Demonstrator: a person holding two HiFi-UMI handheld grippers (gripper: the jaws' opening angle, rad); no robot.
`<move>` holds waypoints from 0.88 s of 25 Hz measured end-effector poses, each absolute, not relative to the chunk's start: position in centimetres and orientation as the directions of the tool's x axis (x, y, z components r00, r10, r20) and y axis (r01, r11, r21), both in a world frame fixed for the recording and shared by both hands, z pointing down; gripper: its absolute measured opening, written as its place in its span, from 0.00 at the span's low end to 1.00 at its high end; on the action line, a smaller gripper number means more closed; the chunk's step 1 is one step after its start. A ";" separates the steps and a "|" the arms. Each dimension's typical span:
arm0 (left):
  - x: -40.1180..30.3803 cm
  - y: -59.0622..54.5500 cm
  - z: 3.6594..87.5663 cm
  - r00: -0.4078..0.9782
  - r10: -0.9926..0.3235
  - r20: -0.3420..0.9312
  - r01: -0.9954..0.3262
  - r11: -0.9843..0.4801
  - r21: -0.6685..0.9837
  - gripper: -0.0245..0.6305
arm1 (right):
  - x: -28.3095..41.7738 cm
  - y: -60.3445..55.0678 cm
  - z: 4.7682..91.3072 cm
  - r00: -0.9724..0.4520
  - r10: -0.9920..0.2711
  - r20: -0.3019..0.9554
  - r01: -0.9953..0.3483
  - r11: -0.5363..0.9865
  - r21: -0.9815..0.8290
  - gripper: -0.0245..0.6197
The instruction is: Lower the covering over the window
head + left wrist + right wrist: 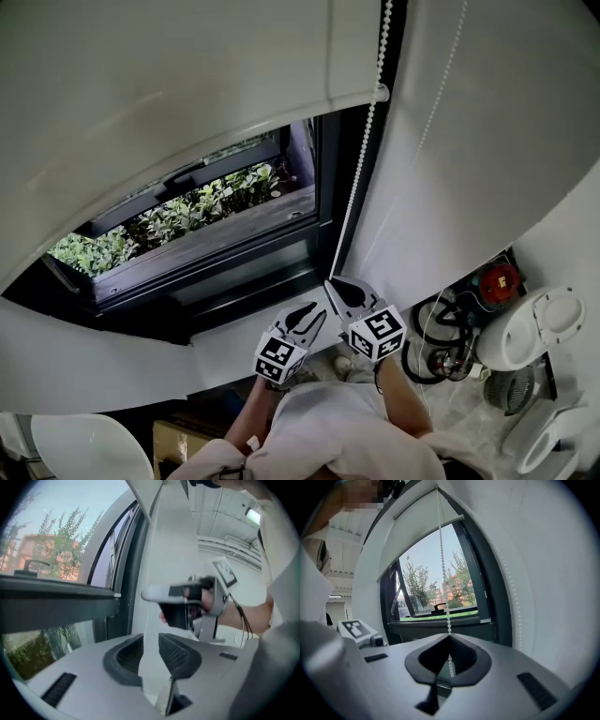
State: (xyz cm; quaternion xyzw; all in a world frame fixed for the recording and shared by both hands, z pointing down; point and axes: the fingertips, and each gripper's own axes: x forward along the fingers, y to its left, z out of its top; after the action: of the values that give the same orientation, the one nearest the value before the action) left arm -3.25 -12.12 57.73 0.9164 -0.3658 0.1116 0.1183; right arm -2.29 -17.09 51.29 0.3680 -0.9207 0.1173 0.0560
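The white fabric roller blind (pixel 169 84) is only partly down. Its bottom rail crosses the upper part of the dark-framed window (pixel 234 258), and the lower pane is bare onto green shrubs (pixel 187 211) outside. Its white bead chain (pixel 361 159) hangs along the window's right edge. A second strand lies against the white wall (pixel 469 187) further right.

My right tongs (pixel 330 284) are clenched on that chain low down, near the window's bottom right corner, with beads running between the closed jaws. My left tongs (pixel 309 314), just beside them, are released; nothing sits between their jaws.

I judge this to be mid-haul, hand over hand. Next, the left should reach above the right, get the beads squarely between its pads, clamp, then draw down while the right lets go.

I can read no brand or lettering, only the square markers on the tongs' cubes.
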 end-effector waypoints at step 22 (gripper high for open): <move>-0.8 -18.0 29.9 0.744 -0.656 -0.129 -0.668 -0.724 -0.171 0.20 | -2.3 -16.6 51.1 -0.722 -0.666 0.188 -0.692 0.701 -0.173 0.03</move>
State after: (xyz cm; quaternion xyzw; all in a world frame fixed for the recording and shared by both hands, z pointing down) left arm -0.78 -18.00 29.91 0.9279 -0.3569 -0.0297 -0.1033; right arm -2.34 -16.60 51.07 0.3686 -0.9206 0.1161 0.0557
